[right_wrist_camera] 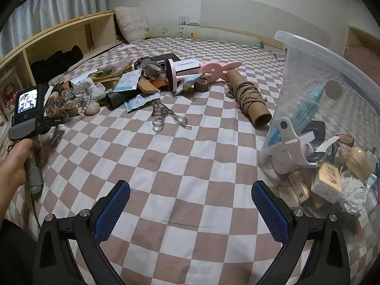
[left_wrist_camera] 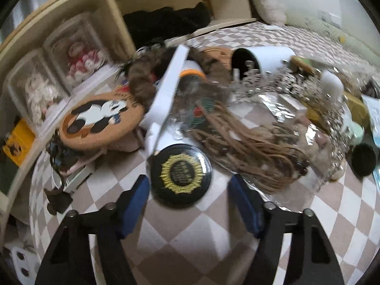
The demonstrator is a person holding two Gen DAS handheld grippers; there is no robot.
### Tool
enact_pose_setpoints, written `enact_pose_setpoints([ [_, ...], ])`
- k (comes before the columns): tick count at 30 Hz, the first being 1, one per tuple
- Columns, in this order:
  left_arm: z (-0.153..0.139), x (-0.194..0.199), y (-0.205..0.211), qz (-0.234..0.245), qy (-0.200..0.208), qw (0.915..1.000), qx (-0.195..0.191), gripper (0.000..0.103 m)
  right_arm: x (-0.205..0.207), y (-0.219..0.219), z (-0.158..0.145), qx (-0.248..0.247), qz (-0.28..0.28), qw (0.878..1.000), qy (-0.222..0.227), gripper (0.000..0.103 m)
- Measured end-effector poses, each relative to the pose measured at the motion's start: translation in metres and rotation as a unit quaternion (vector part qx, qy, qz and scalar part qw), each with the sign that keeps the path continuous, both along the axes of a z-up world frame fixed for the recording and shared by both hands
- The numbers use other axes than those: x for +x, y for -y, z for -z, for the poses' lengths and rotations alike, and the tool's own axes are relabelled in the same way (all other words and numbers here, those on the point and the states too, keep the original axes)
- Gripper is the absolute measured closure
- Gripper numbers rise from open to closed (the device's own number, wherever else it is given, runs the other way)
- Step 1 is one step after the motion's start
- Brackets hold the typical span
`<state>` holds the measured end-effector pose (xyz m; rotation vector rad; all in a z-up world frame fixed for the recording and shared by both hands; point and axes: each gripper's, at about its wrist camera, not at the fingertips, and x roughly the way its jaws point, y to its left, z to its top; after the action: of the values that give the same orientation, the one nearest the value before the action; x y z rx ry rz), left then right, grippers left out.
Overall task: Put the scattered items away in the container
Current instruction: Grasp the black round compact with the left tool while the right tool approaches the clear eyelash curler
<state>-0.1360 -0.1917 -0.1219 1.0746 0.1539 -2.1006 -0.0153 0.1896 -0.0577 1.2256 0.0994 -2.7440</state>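
My left gripper [left_wrist_camera: 190,185] is open, its blue pads either side of a round black badge with a gold emblem [left_wrist_camera: 181,174] lying on the checkered bedsheet. Beyond it are a white strip-shaped thing [left_wrist_camera: 166,87], a brown tassel bundle [left_wrist_camera: 249,152], a cork panda coaster [left_wrist_camera: 102,118] and a tipped white cup [left_wrist_camera: 263,58]. My right gripper [right_wrist_camera: 190,209] is open and empty above bare sheet. The clear plastic container [right_wrist_camera: 315,76] stands at the right, holding several items. The left hand-held unit [right_wrist_camera: 28,109] shows at the left of the right wrist view.
Scattered on the bed in the right wrist view: a clear eyelash curler [right_wrist_camera: 168,118], a cardboard tube wound with rope [right_wrist_camera: 249,99], a pink stand [right_wrist_camera: 209,70], a white Chanel box [right_wrist_camera: 187,67], packets. A wooden shelf [left_wrist_camera: 114,21] runs along the left.
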Motion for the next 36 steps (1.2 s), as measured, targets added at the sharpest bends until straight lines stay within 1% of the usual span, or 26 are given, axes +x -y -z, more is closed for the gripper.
enact_pose_setpoints([
  [3, -0.001, 0.006, 0.011, -0.021, -0.014, 0.9995, 0.020, 0.039, 0.000, 0.000, 0.000, 0.000, 0.000, 1.000, 0.001, 0.001],
  [5, -0.002, 0.008, 0.015, -0.023, -0.020, 0.9991, 0.027, 0.039, 0.000, 0.000, 0.000, 0.000, 0.000, 1.000, 0.002, 0.001],
  [7, -0.003, 0.007, 0.015, -0.017, -0.025, 0.9990, 0.032, 0.048, 0.000, 0.000, 0.000, -0.001, -0.002, 1.000, 0.002, 0.001],
  [9, -0.003, 0.006, 0.014, -0.004, -0.024, 0.9992, 0.032, 0.053, -0.001, 0.002, -0.001, -0.004, -0.010, 1.000, 0.005, 0.001],
  [10, -0.003, 0.005, 0.013, 0.002, -0.023, 0.9992, 0.031, 0.053, -0.004, 0.004, -0.001, -0.007, -0.016, 1.000, 0.007, 0.001],
  [12, -0.003, 0.005, 0.014, 0.011, -0.024, 0.9991, 0.032, 0.053, -0.011, 0.010, -0.002, -0.010, -0.029, 0.999, 0.009, 0.006],
  [13, -0.004, 0.005, 0.015, 0.013, -0.026, 0.9990, 0.034, 0.053, -0.017, 0.014, -0.002, -0.009, -0.037, 0.999, 0.008, 0.013],
  [15, -0.004, 0.005, 0.017, 0.016, -0.027, 0.9988, 0.037, 0.053, -0.028, 0.023, -0.002, -0.005, -0.054, 0.999, 0.007, 0.013],
  [16, -0.005, 0.006, 0.018, 0.018, -0.028, 0.9987, 0.038, 0.053, -0.036, 0.028, 0.000, -0.001, -0.062, 0.998, 0.007, 0.016],
  [17, -0.005, 0.006, 0.018, 0.020, -0.028, 0.9986, 0.039, 0.053, -0.043, 0.033, 0.002, 0.004, -0.069, 0.998, 0.007, 0.021],
  [19, -0.005, 0.007, 0.019, 0.023, -0.029, 0.9984, 0.043, 0.053, -0.060, 0.041, 0.008, 0.011, -0.080, 0.997, 0.008, 0.023],
  [22, -0.007, 0.011, 0.019, 0.031, -0.033, 0.9980, 0.045, 0.053, -0.091, 0.047, 0.019, 0.004, -0.080, 0.997, 0.017, 0.023],
  [25, -0.008, 0.016, 0.019, 0.039, -0.038, 0.9971, 0.054, 0.053, -0.122, 0.051, 0.029, -0.005, -0.073, 0.997, 0.022, 0.023],
  [29, -0.011, 0.023, 0.021, 0.042, -0.044, 0.9958, 0.068, 0.053, -0.156, 0.055, 0.050, -0.006, -0.065, 0.997, 0.034, 0.023],
  [33, -0.017, 0.029, 0.014, 0.053, -0.060, 0.9928, 0.089, 0.053, -0.181, 0.052, 0.074, -0.014, -0.053, 0.997, 0.055, 0.023],
  [36, -0.019, 0.028, 0.004, 0.069, -0.063, 0.9903, 0.103, 0.053, -0.189, 0.050, 0.083, -0.012, -0.051, 0.997, 0.059, 0.023],
])
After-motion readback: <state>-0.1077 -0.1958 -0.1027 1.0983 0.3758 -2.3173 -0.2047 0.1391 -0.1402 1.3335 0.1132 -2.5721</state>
